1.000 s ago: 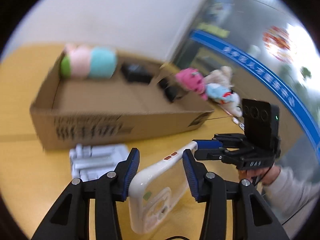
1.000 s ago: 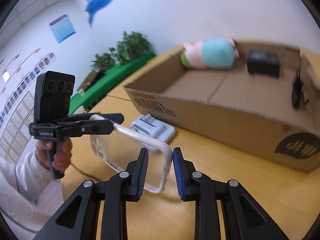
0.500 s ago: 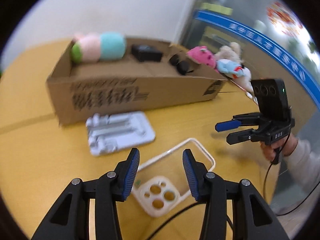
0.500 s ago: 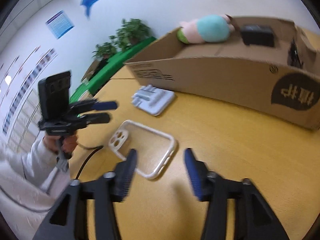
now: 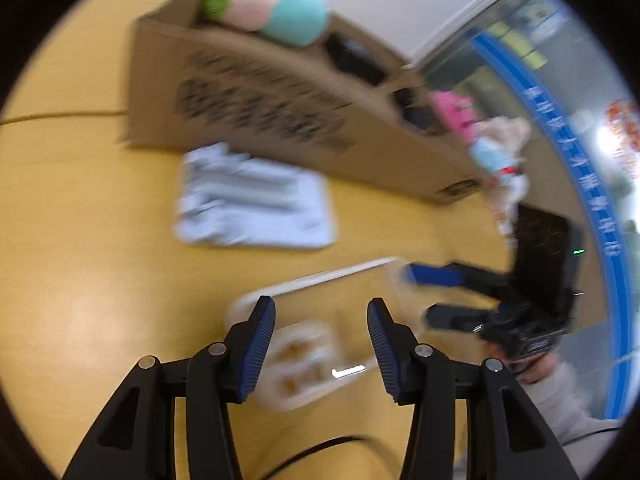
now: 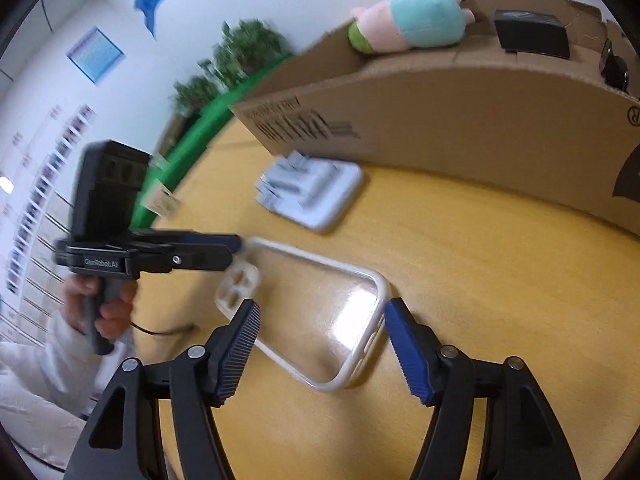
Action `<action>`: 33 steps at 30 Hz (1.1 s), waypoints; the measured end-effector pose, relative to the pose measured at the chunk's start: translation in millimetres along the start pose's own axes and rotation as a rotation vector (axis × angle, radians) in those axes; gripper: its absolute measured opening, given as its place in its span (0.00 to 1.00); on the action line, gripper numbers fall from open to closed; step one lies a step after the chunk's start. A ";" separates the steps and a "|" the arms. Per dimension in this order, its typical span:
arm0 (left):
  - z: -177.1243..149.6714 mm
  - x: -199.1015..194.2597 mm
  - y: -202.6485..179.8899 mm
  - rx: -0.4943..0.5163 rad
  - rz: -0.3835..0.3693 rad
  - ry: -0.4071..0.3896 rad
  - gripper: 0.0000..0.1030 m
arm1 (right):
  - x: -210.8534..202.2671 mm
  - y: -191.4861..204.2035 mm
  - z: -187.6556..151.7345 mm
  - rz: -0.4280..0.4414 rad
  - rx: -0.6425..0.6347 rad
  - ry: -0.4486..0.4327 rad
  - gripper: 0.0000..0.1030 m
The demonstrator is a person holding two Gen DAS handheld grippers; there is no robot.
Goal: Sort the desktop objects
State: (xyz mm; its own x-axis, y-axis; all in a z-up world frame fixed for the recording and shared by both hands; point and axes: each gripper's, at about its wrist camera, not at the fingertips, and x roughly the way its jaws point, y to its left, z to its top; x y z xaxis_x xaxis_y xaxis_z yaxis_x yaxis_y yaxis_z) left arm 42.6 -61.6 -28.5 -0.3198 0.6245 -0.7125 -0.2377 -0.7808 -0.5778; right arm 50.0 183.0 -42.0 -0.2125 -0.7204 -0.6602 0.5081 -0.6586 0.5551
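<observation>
**deskbot_fan:** Phone case [image 6: 316, 312] lies flat on the surface [image 6: 500, 280], between both spread tools, left tool [image 5: 321, 312] and right tool [image 6: 320, 316].

**umi_nerd:** Clear, thin rim could skid sideways when either tool pinches it.

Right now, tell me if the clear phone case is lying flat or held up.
Lying flat. The phone case rests on the yellow table, and both the right gripper and the left gripper are open.
</observation>
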 end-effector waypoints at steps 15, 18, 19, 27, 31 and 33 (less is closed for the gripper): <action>-14.1 -1.0 15.5 -0.095 0.236 0.118 0.48 | -3.7 4.2 -0.8 -0.094 -0.006 0.017 0.72; -12.7 4.2 15.0 -0.100 0.170 0.102 0.50 | 9.2 5.2 2.5 -0.094 -0.006 0.051 0.72; -12.6 5.7 13.4 -0.091 0.168 0.094 0.51 | 13.2 6.8 3.1 -0.086 -0.002 0.059 0.75; 3.6 -10.6 -14.1 0.027 0.132 -0.067 0.53 | -16.4 1.0 -0.6 -0.065 0.044 -0.078 0.80; 3.4 -29.6 -36.6 0.152 0.055 -0.180 0.53 | -61.4 10.6 -10.3 -0.022 -0.029 -0.224 0.80; 0.3 -29.5 -34.9 0.162 0.026 -0.176 0.53 | -80.1 13.1 -22.9 0.023 -0.059 -0.277 0.80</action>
State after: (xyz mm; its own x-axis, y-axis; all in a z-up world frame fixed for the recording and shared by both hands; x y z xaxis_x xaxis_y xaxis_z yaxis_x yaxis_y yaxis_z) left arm 60.1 -52.8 12.8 -0.4790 0.6032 -0.6377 -0.3673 -0.7976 -0.4785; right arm 92.8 237.0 6.6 -0.4161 -0.7725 -0.4797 0.5614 -0.6332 0.5328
